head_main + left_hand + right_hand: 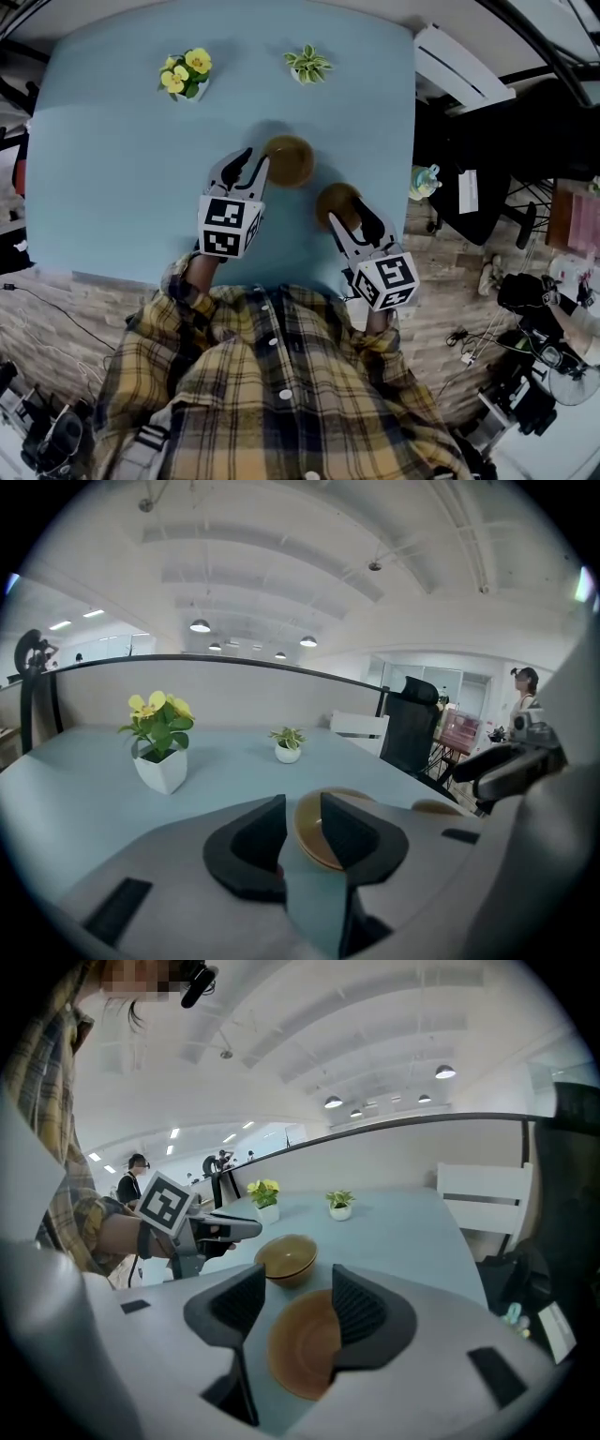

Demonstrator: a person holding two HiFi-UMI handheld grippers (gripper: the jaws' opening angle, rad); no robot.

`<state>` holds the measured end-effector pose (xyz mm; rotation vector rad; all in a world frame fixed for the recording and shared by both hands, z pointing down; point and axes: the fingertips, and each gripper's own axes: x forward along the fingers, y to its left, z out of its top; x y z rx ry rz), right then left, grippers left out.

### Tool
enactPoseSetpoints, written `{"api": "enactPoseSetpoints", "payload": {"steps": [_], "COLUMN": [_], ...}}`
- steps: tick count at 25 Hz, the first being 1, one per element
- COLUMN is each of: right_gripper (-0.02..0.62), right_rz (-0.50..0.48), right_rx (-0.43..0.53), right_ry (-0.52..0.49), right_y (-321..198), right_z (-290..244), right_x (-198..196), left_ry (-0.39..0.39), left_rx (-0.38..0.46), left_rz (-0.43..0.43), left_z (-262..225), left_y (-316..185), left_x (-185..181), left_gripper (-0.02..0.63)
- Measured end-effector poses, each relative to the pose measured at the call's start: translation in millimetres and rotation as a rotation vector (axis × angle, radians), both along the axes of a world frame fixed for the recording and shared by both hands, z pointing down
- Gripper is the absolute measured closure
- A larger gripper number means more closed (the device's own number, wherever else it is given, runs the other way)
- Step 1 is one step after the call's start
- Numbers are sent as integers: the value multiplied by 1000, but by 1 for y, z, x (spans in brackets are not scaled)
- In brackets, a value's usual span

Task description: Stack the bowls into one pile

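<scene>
The left gripper [255, 161], jaws apart, hangs beside the pile [291, 159]; the right gripper [349, 214], jaws spread around the last bowl [333, 197], probably must clamp it next.

Table [112, 187]: was light blue, wide, ran to low grey partition [225, 691].
Floor [441, 281]: was wood-look planks.
Ceiling [309, 564]: was white, curved ribs; round lamps [199, 626] lit.
Seating: black office chair [412, 733] stood beside white chair [361, 731].

Wide bare tabletop [103, 169] is left open to the left of the stacked bowls [289, 159]. The far edge is occupied by a yellow-flowered pot [187, 75] and a small green plant [307, 64]. Only a narrow gap is left between the stacked bowls and the single bowl [337, 202].
</scene>
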<state>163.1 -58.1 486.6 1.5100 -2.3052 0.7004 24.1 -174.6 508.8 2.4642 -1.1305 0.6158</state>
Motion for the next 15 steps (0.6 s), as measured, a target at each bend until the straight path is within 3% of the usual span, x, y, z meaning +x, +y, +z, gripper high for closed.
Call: {"api": "enactPoseSetpoints", "payload": {"steps": [9, 15], "right_gripper": [370, 370], "right_rz": [45, 107], "right_rx": [-28, -75], "right_ry": [48, 6], "right_y": [2, 11], "right_z": [12, 29], "right_x": [23, 38], "left_ry": [-14, -6], "left_rx": [6, -17], "left_rz": [34, 23], "left_z": [-13, -20], "left_y": [41, 65], "left_x": [-17, -26], "left_gripper": [526, 557]}}
